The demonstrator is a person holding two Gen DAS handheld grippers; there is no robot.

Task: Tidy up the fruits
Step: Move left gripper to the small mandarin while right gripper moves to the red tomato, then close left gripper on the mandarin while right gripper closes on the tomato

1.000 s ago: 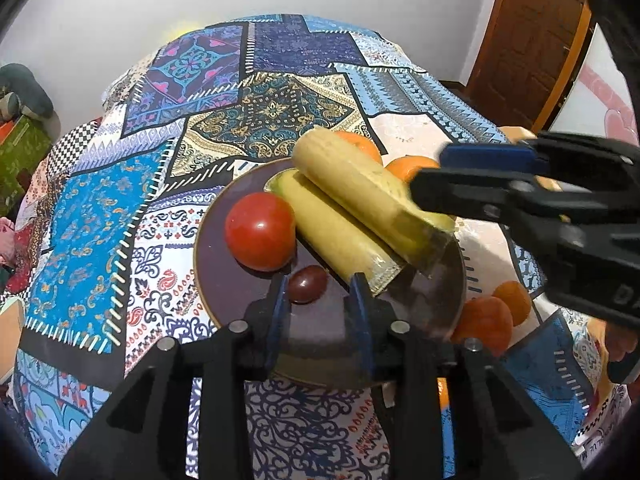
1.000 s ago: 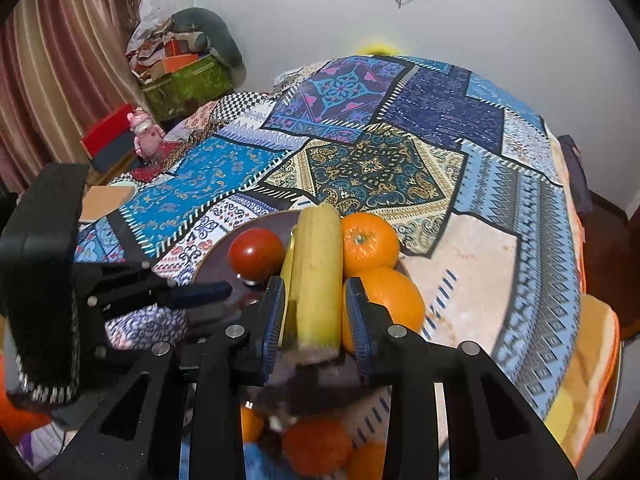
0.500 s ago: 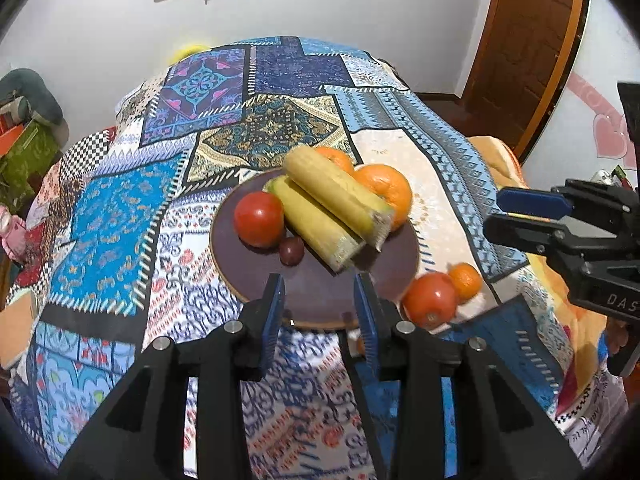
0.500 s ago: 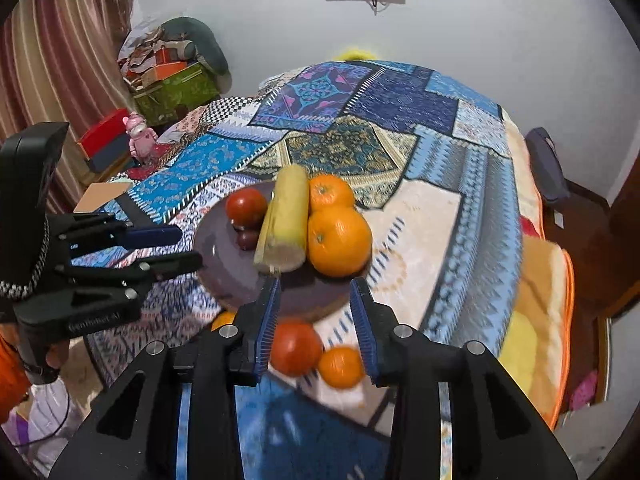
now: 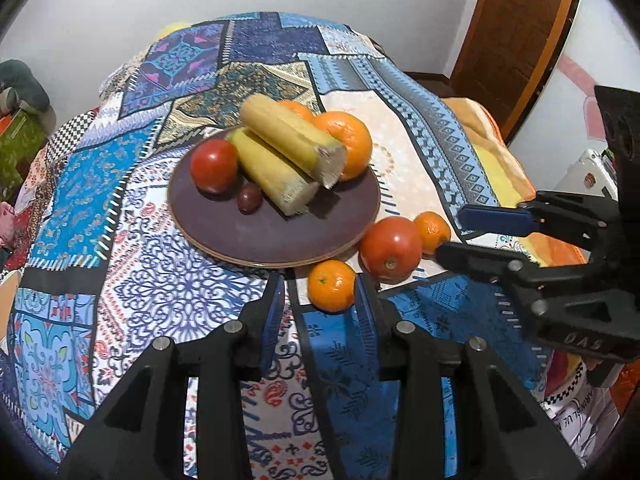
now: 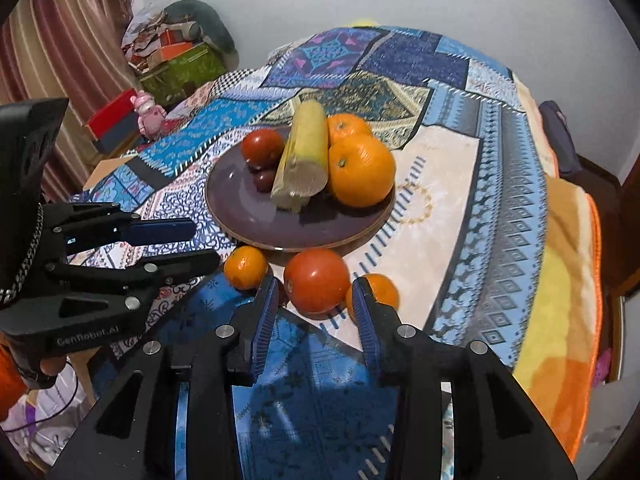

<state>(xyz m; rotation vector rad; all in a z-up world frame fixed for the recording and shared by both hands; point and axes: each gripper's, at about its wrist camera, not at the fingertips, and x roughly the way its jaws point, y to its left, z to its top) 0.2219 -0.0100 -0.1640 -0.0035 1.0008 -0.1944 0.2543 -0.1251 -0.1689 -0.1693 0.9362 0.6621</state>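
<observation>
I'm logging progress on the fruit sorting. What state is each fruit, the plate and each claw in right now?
Plate: loaded, flat on the quilt.
Bananas: stacked on plate.
Large orange: on plate.
Plate tomato: on plate.
Loose tomato: on quilt, off plate.
Two small oranges: on quilt, off plate.
Left claw: open, empty.
Right claw: open, empty.

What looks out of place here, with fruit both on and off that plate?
Three fruits lie on the quilt beside the plate rather than on it: a large tomato and two small oranges. On the plate, both bananas have blunt cut ends.
</observation>
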